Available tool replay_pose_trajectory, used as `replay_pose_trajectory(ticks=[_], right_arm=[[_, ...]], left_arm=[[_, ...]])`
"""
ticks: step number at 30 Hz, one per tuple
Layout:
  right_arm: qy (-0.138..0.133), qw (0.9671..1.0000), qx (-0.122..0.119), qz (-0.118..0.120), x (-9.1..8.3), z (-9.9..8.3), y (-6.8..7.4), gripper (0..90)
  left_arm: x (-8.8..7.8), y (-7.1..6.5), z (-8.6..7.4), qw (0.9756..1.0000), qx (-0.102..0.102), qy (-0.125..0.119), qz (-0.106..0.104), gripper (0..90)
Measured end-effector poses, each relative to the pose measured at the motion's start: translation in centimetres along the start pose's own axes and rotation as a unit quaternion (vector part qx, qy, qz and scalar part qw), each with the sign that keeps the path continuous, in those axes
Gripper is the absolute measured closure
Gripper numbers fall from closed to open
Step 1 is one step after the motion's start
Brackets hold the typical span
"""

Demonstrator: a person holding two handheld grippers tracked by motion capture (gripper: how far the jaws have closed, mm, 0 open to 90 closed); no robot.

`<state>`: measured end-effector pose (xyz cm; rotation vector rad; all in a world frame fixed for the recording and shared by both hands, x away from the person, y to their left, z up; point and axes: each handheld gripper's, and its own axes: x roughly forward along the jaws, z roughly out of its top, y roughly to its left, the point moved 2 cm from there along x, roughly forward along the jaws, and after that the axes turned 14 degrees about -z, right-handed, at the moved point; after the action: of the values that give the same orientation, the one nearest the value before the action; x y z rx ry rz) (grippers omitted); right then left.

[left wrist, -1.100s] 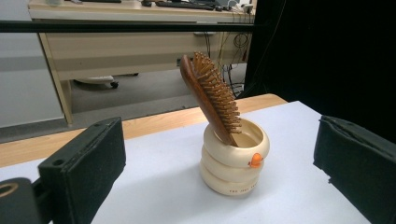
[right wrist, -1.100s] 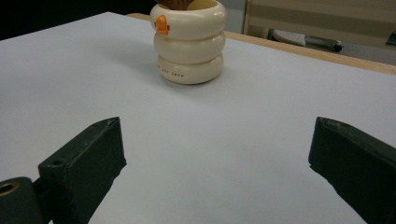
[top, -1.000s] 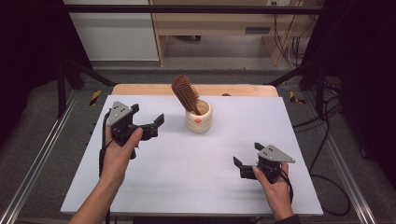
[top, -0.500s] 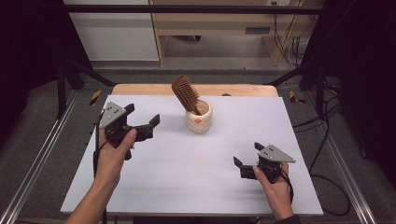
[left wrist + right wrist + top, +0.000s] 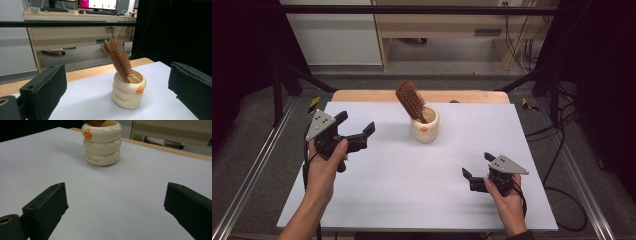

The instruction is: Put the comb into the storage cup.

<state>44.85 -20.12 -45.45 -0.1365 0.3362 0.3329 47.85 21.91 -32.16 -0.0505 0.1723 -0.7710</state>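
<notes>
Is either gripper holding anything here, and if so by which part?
Nothing is held. The left gripper and right gripper both stand open and empty; the hairbrush leans handle-down in the cream cup.

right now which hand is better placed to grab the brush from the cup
Left. The left tongs are open, raised and aimed at the brown wooden hairbrush leaning in the cream ringed cup; the right tongs sit lower.

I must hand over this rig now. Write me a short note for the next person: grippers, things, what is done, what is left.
Left gripper: open, raised, aimed at the cup, holding nothing.
Right gripper: open, low over the table, near its right front part, holding nothing.
Hairbrush: leaning in the cream ringed cup, handle down, bristle head up.
Done: no grasp yet.
Left: probably closing the left gripper on the brush or cup.
</notes>
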Motion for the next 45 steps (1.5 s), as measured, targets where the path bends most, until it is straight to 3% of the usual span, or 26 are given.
replay_pose_trajectory(ticks=[13,21,25,37,45], right_arm=[[-0.037,0.9992,-0.012,0.006,-0.5,0.2,-0.3,4.5],[-0.066,0.9972,-0.033,0.011,-1.1,0.1,-0.7,3.8],[-0.072,0.9969,-0.03,0.01,-1.2,0.0,-1.1,3.6],[-0.071,0.9973,-0.019,0.005,-1.4,-0.3,-2.6,4.4],[-0.064,0.9977,-0.01,0.017,-2.0,-0.5,-3.5,3.5]], left_arm=[[-2.7,0.9,0.4,0.9996,-0.002,-0.023,0.013,1.9],[-4.3,1.9,0.3,0.9991,-0.004,-0.031,0.027,1.9],[-4.9,2.2,0.3,0.9989,-0.002,-0.034,0.033,1.9],[-6.8,3.2,-0.2,0.998,0.016,-0.033,0.051,1.4],[-7.8,3.6,-0.3,0.9975,0.022,-0.035,0.058,1.3]])
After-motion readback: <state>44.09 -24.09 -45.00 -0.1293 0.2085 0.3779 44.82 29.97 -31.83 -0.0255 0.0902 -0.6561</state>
